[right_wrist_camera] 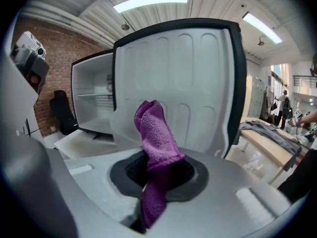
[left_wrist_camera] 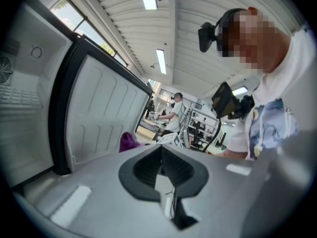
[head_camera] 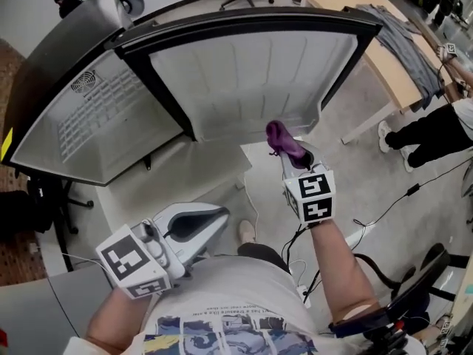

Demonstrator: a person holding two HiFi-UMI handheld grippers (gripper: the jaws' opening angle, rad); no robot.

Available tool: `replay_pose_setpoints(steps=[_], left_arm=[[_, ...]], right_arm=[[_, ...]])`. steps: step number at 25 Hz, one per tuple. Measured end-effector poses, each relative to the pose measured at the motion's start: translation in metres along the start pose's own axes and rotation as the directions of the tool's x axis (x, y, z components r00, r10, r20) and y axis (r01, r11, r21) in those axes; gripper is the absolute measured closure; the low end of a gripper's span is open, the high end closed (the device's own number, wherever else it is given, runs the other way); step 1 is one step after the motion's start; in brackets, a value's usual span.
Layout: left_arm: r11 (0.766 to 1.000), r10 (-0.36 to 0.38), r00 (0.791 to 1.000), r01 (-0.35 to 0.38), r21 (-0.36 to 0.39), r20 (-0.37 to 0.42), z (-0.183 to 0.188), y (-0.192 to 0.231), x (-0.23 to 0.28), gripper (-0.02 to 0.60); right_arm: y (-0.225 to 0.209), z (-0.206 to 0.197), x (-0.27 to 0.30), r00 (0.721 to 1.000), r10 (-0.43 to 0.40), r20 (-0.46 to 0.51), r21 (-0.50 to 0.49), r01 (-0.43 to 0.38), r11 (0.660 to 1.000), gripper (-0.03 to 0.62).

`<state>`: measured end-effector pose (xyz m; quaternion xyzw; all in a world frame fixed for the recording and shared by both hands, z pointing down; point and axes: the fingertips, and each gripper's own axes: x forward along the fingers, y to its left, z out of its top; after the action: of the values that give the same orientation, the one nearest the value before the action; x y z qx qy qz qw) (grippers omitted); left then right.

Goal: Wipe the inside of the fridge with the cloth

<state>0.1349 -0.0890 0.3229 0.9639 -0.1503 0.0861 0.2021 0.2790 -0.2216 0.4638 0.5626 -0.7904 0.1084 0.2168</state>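
The fridge stands open, its white interior and wire shelf at the left. Its door swings wide, and the ribbed inner panel faces me. A purple cloth sticks up from my right gripper, which is shut on it in front of the door; the cloth runs down between the jaws. My left gripper hangs low near my body, well short of the fridge, its jaws shut with nothing between them. The cloth also shows past it.
A wooden table with a grey garment stands at the back right. Another person's legs are beside it. Cables cross the floor, and a black office chair sits at the lower right.
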Motion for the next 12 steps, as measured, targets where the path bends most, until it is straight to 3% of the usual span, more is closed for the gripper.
replay_pose_setpoints(steps=[3, 7, 12], left_arm=[[0.999, 0.029, 0.999, -0.028, -0.015, 0.017, 0.000, 0.005, -0.015, 0.574], [0.997, 0.074, 0.997, -0.073, -0.031, 0.028, -0.003, 0.013, -0.036, 0.574], [0.990, 0.133, 0.991, -0.131, -0.050, 0.034, -0.008, 0.020, -0.061, 0.574]], right_arm=[[0.048, -0.018, 0.015, 0.991, 0.120, -0.057, 0.022, -0.119, 0.993, 0.540], [0.108, -0.054, 0.042, 0.948, 0.260, -0.182, 0.047, -0.256, 0.966, 0.540], [0.135, -0.077, 0.080, 0.893, 0.346, -0.287, 0.197, -0.299, 0.934, 0.540]])
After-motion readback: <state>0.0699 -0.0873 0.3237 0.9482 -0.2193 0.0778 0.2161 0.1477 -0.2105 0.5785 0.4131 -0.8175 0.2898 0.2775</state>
